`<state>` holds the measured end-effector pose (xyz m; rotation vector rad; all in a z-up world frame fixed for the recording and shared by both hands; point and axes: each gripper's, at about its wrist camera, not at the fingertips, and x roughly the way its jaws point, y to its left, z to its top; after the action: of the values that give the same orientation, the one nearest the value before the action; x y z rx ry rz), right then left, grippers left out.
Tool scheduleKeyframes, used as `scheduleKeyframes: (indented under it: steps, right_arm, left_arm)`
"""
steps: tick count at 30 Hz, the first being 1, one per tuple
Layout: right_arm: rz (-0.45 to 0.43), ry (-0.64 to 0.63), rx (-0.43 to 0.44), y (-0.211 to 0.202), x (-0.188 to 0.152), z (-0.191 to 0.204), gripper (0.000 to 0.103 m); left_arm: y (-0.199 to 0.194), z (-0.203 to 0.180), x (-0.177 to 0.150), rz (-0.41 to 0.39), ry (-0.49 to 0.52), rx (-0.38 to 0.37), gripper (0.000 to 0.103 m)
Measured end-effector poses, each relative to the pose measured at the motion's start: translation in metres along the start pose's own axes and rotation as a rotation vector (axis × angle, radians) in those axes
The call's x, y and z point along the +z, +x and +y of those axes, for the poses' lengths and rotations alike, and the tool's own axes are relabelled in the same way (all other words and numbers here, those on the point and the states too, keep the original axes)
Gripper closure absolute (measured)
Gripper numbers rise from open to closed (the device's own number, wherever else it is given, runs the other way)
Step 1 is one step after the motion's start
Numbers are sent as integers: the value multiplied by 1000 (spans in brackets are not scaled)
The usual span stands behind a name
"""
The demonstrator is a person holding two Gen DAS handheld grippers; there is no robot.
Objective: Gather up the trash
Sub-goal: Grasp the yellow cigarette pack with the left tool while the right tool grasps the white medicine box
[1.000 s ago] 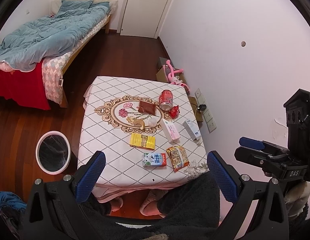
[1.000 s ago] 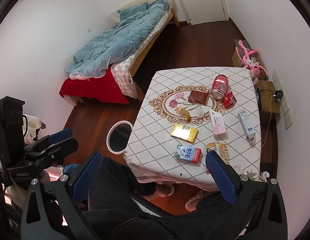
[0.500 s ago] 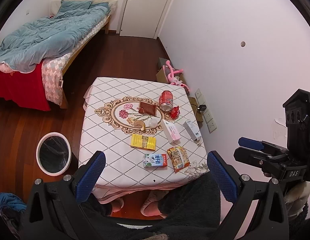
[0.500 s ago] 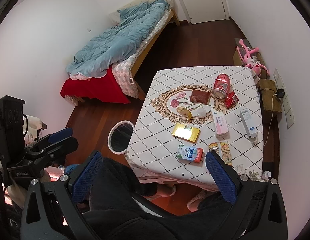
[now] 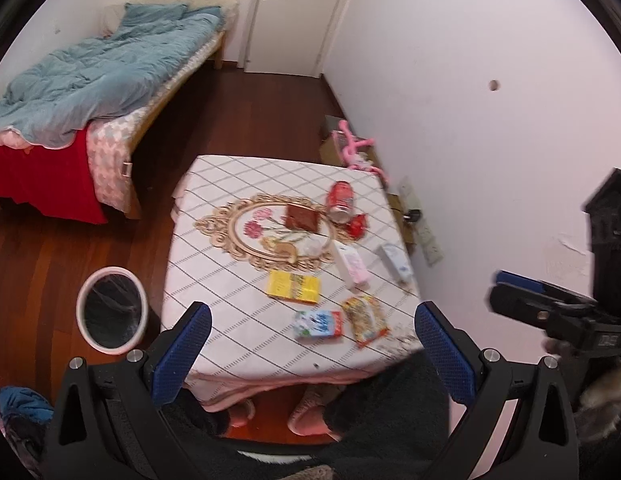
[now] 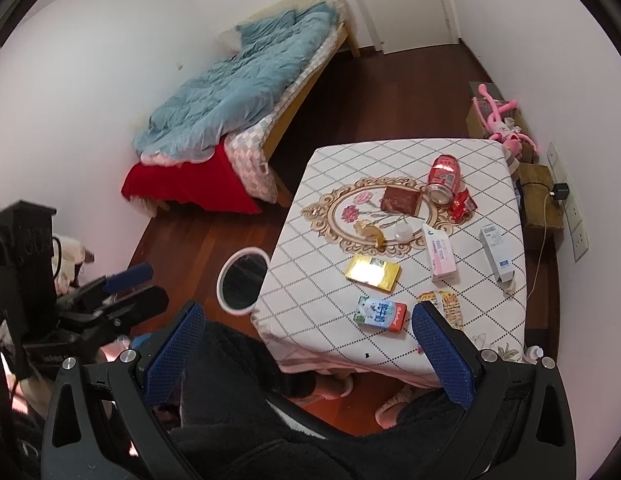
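Bedroom, patterned tabletop (image 5: 238, 320) strewn with trash: milk carton (image 5: 317, 325), snack wrapper (image 5: 365, 321), can (image 5: 341, 201). Both claws, left (image 5: 312, 354) and right (image 6: 306, 350), wide open, empty, high above. Approach step; next, descend to carton; bin (image 5: 111, 313) on floor beside tabletop.

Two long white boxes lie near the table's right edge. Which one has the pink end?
The inner box, beside the oval floral pattern, has the pink end facing the near edge. The outer box, nearest the right edge, carries blue print instead.
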<state>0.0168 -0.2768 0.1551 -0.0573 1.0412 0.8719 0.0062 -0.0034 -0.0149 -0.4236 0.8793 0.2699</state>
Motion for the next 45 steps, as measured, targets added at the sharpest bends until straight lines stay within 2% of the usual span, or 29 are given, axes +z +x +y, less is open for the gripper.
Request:
scheduleKeyframes:
  steps: [4,7,11,15,18,20,21,26,29,30,32,34,35,36,37,39,41,43,45]
  right_arm:
    - [-19,85,-86,17,4,-32,0]
    - [-23,133,-185,45,8,-68,0]
    - [20,248,-278,99,11,-135,0]
    - [63,325,-363,147,15,-191,7]
    - [113,375,-402,183,17,-226,7]
    - [141,387,-447,203,19,-241,7]
    - [155,396,-466,215,20,-251,7]
    - [205,443,-503,259,26,-285,8]
    - [214,437,-529,277,32,-296,8]
    - [216,433,-535,280,34,-298,8]
    - [221,417,-549,288,39,-300,8]
    - [227,387,-566,296,45,-301,13]
    - [238,367,-577,301,46,-300,21]
    - [248,350,-581,304,47,-298,33]
    - [257,339,-580,306,48,-298,40]
    - [267,328,-567,305,46,-294,51]
    - [288,338,-549,303,39,-290,55]
    - [320,379,-489,298,31,-288,55]
    - [348,408,-425,295,24,-285,54]
  left_arm:
    - [50,2,8,27,-3,113,0]
    - [104,3,10,93,2,162,0]
    - [186,9,9,239,-37,201,0]
    - [268,26,1,422,-194,161,0]
    - [309,37,-6,509,-304,142,2]
    - [332,41,-9,559,-369,126,10]
    - [341,44,-11,582,-413,112,11]
    - [370,59,-16,637,-613,63,12]
    - [372,60,-10,623,-684,68,15]
    - [373,57,-6,623,-679,75,17]
    - [371,51,-2,614,-659,133,24]
    - [369,38,5,610,-587,183,27]
    - [367,31,9,607,-543,204,36]
    - [364,23,14,598,-491,222,42]
    - [361,16,17,589,-439,231,47]
    - [356,9,22,582,-366,226,47]
    - [352,3,28,565,-282,228,47]
    - [347,-11,37,547,-125,254,47]
    - [341,-27,46,521,53,319,47]
